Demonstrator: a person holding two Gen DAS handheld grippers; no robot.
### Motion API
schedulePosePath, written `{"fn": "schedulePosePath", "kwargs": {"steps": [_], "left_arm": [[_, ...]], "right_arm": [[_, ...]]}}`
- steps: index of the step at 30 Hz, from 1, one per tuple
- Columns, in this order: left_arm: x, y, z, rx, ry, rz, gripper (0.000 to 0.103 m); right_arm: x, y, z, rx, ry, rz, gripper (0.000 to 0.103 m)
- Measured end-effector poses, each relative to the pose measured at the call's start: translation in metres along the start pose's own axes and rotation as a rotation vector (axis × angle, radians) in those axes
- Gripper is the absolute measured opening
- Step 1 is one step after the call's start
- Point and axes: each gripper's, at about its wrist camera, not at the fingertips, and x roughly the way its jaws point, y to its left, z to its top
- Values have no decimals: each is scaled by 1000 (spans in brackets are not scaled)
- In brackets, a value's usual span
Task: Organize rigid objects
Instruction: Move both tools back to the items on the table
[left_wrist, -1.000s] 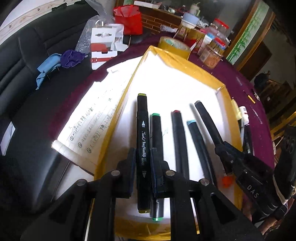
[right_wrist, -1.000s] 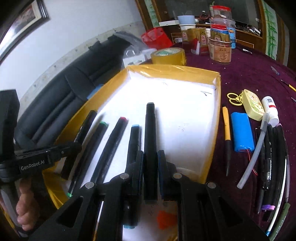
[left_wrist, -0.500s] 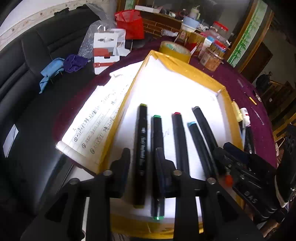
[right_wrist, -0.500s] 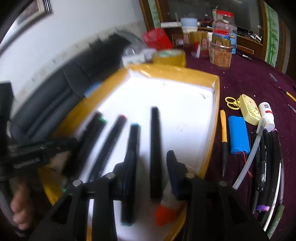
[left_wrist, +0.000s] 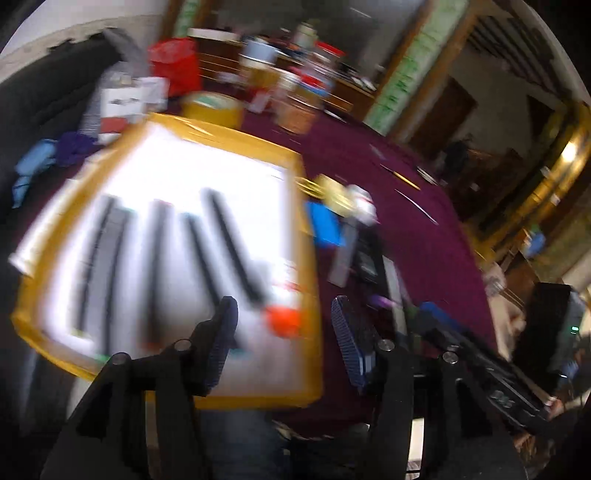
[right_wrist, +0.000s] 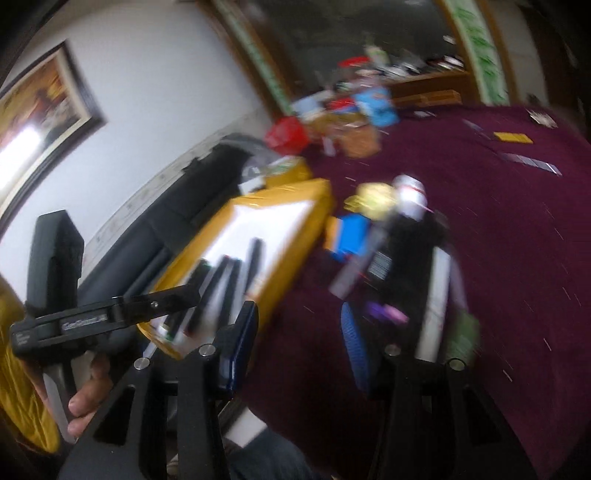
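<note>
Both grippers have swung right off the tray (left_wrist: 310, 266), left gripper (left_wrist: 282, 332) and right gripper (right_wrist: 299, 339) spread wide, empty. Five markers (left_wrist: 157, 266) lie side by side inside. Light, stiff, slick; grasp mid-barrel.

1. A tray (left_wrist: 306, 229) lay on the worktop (left_wrist: 424, 236), toward its left side.
2. Five markers (left_wrist: 157, 266) lay side by side in the tray, lengthwise, near its front.
3. A roll of tape (left_wrist: 212, 109) stood just behind the tray's far edge.
4. A battery pack (left_wrist: 325, 229) lay just right of the tray on the worktop.
5. A cluster of pens (right_wrist: 406, 251) lay right of the battery pack.
6. A sofa (right_wrist: 155, 221) stood left of the worktop.
</note>
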Motion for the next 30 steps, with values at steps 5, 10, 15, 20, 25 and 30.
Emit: {"fn": "schedulePosePath", "kwargs": {"steps": [5, 10, 15, 20, 25, 30], "left_arm": [[20, -57, -16, 127, 52, -28, 51], [25, -81, -22, 185, 72, -32, 51], [27, -81, -26, 180, 83, -17, 51], [32, -75, -27, 154, 104, -20, 51], [33, -77, -28, 162, 114, -16, 51], [37, -83, -30, 187, 115, -20, 51]], "right_arm": [[-22, -47, -16, 74, 29, -125, 42], [-21, -76, -15, 133, 72, -239, 41], [3, -64, -14, 78, 93, -316, 35], [20, -51, -13, -22, 100, -447, 25], [14, -56, -16, -22, 87, -432, 19], [-2, -82, -12, 16, 53, -537, 18]]}}
